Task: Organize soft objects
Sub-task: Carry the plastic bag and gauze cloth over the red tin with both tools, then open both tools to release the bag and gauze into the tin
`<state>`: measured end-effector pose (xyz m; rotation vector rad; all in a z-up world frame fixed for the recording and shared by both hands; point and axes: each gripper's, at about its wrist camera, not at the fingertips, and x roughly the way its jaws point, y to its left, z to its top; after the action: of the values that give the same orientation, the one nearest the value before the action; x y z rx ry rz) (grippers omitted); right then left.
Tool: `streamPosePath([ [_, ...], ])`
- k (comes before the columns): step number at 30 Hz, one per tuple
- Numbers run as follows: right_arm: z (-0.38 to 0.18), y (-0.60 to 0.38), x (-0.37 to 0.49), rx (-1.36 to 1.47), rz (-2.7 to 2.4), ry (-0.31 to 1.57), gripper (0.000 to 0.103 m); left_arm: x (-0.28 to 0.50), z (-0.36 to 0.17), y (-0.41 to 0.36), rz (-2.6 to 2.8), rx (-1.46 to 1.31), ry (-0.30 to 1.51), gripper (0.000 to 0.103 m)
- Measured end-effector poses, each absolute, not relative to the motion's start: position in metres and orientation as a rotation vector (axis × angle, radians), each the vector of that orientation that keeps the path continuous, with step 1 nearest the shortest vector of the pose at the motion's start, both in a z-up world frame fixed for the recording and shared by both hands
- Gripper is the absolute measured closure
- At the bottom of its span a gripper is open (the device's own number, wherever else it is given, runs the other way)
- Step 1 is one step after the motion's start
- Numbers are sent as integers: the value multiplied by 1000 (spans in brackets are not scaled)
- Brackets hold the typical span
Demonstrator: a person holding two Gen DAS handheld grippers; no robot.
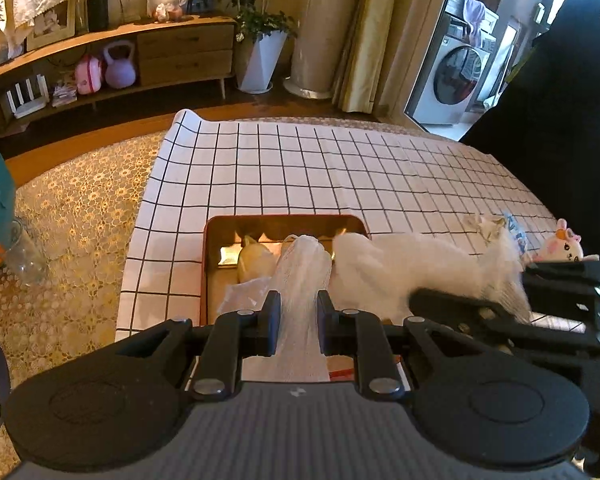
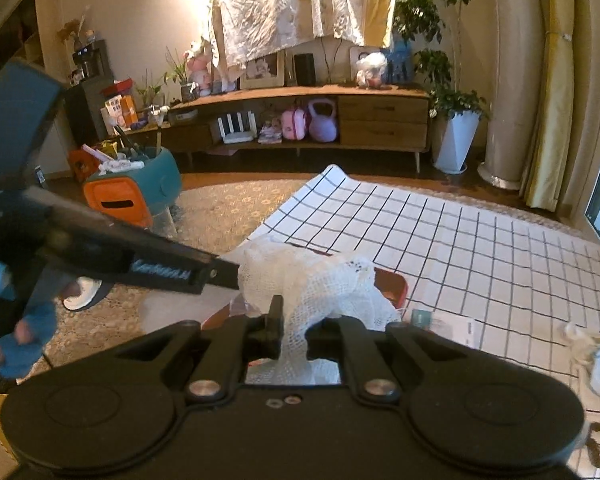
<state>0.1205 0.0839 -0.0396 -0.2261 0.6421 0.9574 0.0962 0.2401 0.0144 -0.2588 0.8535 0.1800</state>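
Observation:
A white mesh cloth (image 1: 384, 268) stretches between both grippers above an orange tray (image 1: 208, 264) on the white grid-patterned table cover (image 1: 300, 168). My left gripper (image 1: 299, 320) is shut on one end of the cloth (image 1: 300, 280). My right gripper (image 2: 294, 328) is shut on the other end (image 2: 320, 284); it also shows at the right of the left wrist view (image 1: 512, 300). The left gripper reaches in from the left in the right wrist view (image 2: 220, 272). A cream soft object (image 1: 254, 262) lies in the tray, under the cloth.
A small plush toy (image 1: 562, 246) and a white and blue cloth bundle (image 2: 596, 352) lie on the cover at the right. A paper card (image 2: 444, 326) lies by the tray. A teal and orange bin (image 2: 140, 188) stands on the rug to the left.

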Motion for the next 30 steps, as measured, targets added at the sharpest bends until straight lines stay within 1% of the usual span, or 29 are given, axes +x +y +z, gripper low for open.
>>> streamPosePath([
  [8, -75, 116, 147, -276, 923, 703, 95, 110, -17, 250, 173, -298, 883, 85],
  [14, -100, 128, 165, -288, 897, 733, 95, 130, -36, 262, 194, -336, 863, 85],
  [20, -119, 140, 176, -321, 873, 746, 93, 150, -50, 267, 224, -334, 835, 85],
  [30, -142, 146, 182, -345, 877, 781, 93, 164, -79, 272, 230, -337, 859, 85],
])
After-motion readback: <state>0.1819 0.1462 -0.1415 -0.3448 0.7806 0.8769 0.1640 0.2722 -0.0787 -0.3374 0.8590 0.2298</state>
